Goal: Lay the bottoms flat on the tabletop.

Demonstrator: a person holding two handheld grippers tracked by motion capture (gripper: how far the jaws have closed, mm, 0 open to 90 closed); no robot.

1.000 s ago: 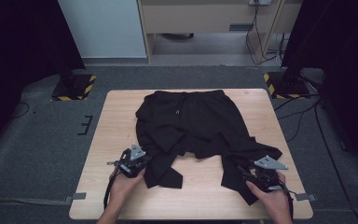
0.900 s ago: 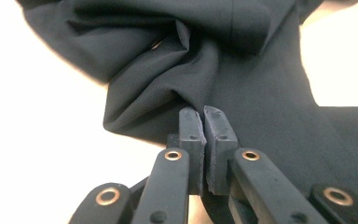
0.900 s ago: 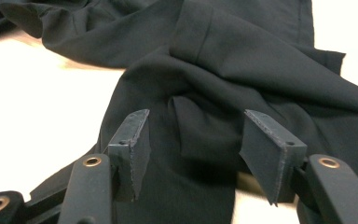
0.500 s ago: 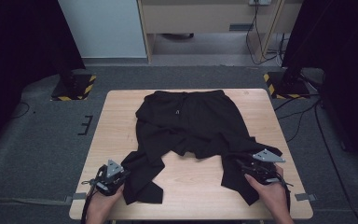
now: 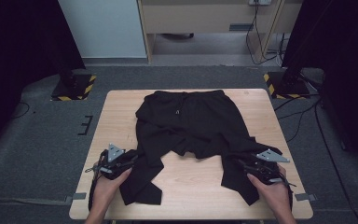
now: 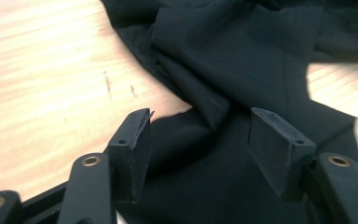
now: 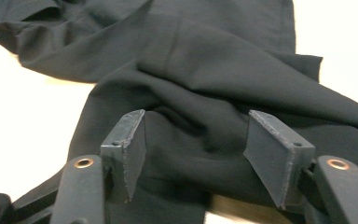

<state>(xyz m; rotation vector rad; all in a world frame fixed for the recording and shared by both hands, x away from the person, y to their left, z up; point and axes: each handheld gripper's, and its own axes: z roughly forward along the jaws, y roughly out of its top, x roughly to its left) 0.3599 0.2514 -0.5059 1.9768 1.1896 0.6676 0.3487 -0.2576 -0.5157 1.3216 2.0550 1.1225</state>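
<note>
A pair of black trousers (image 5: 191, 121) lies on the wooden table (image 5: 121, 116), waistband at the far side and both legs towards me. My left gripper (image 5: 131, 159) is at the left leg's outer edge. Its jaws have just been opening and stand wide apart in the left gripper view (image 6: 200, 123), with the black cloth (image 6: 242, 56) lying loose under and between them. My right gripper (image 5: 243, 164) is at the end of the right leg. Its jaws have also just opened a little further (image 7: 196, 121), with rumpled cloth (image 7: 205, 60) lying between them, not pinched.
Bare wood (image 5: 191, 179) shows between the two legs and along the table's left side. Two stand bases with yellow-black stripes (image 5: 72, 87) (image 5: 286, 84) sit on the grey floor behind the table's corners. Cables (image 5: 303, 116) run across the floor at the right.
My left gripper dragged the left trouser leg out towards the front left corner, then let go of it and moved back a little. The right gripper stayed put and its jaws widened slightly.
</note>
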